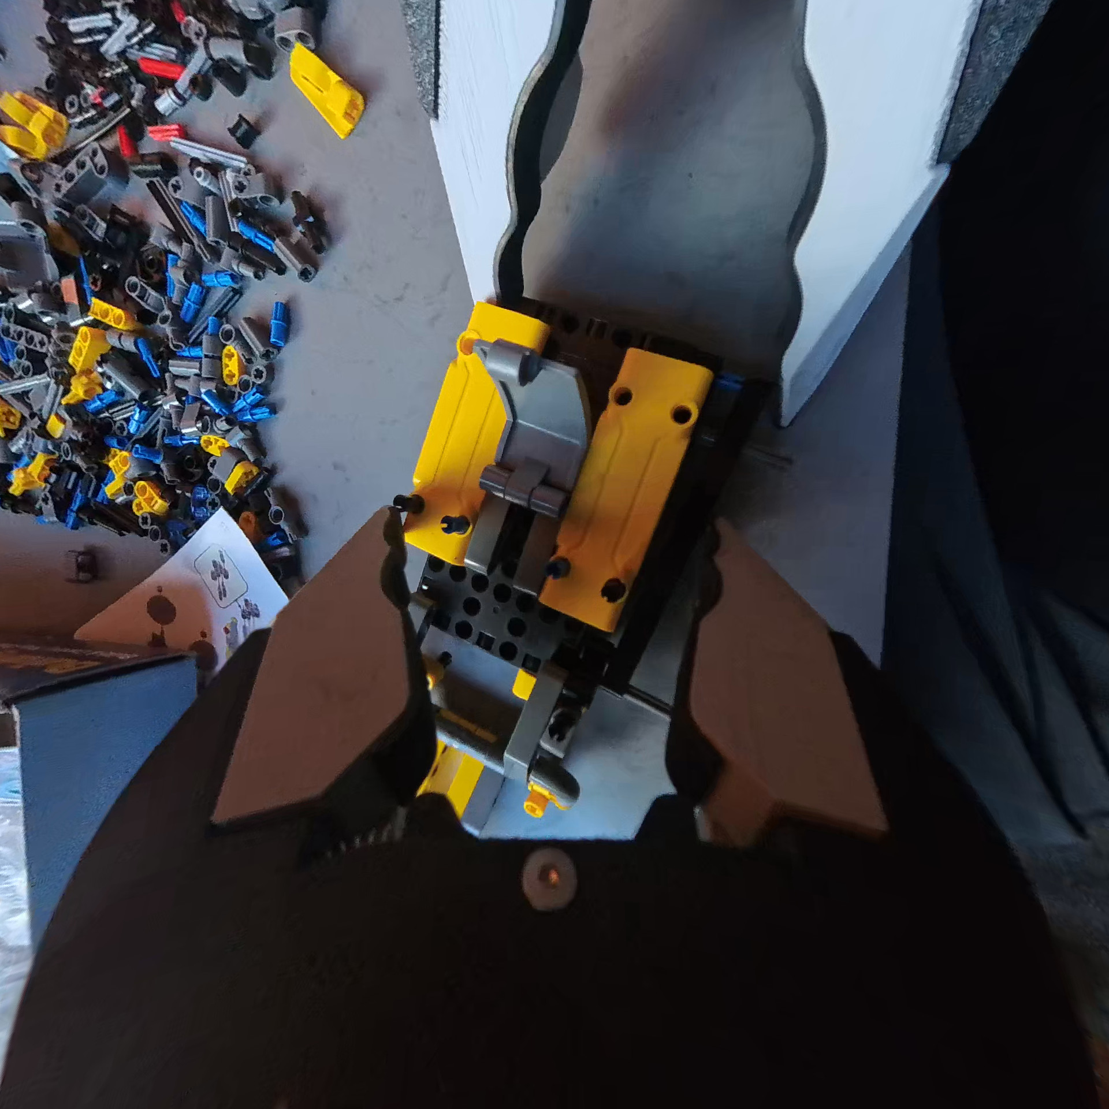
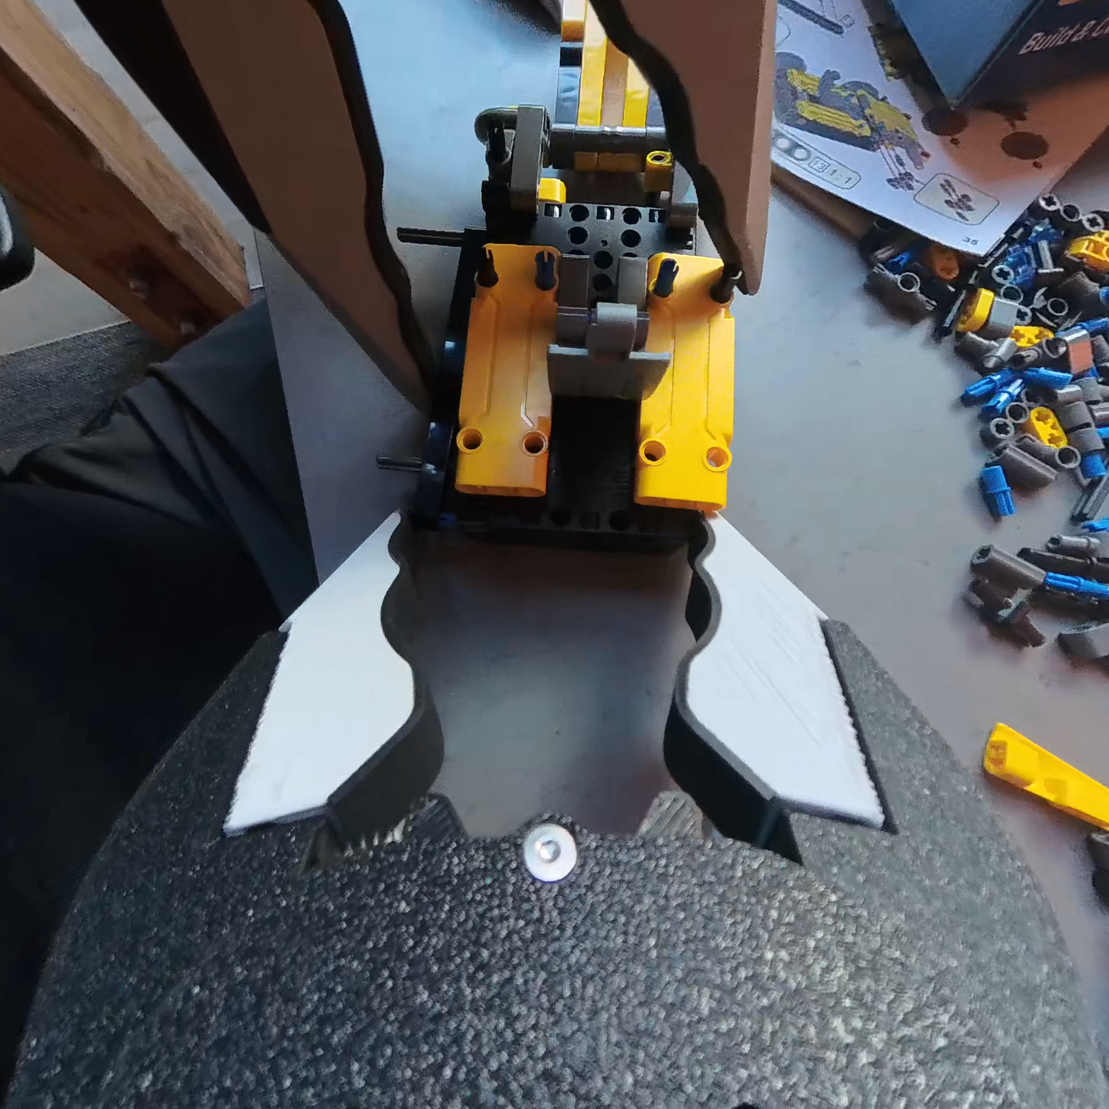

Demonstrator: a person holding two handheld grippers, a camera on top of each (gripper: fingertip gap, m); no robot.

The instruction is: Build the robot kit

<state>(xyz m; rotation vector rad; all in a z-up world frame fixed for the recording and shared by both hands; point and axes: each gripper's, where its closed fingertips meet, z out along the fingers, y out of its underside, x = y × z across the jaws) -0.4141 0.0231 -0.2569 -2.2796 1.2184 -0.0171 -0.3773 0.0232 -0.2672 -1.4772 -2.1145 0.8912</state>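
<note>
My left hand-held gripper [image 1: 549,600] and right hand-held gripper [image 2: 549,528] each clamped opposite ends of the yellow brick model [image 2: 594,384] on the counter [image 2: 810,480].

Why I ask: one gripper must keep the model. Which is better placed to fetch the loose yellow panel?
Right, probably. The yellow panel lies just beside the right gripper, while the left gripper straddles the model at its far end.
</note>
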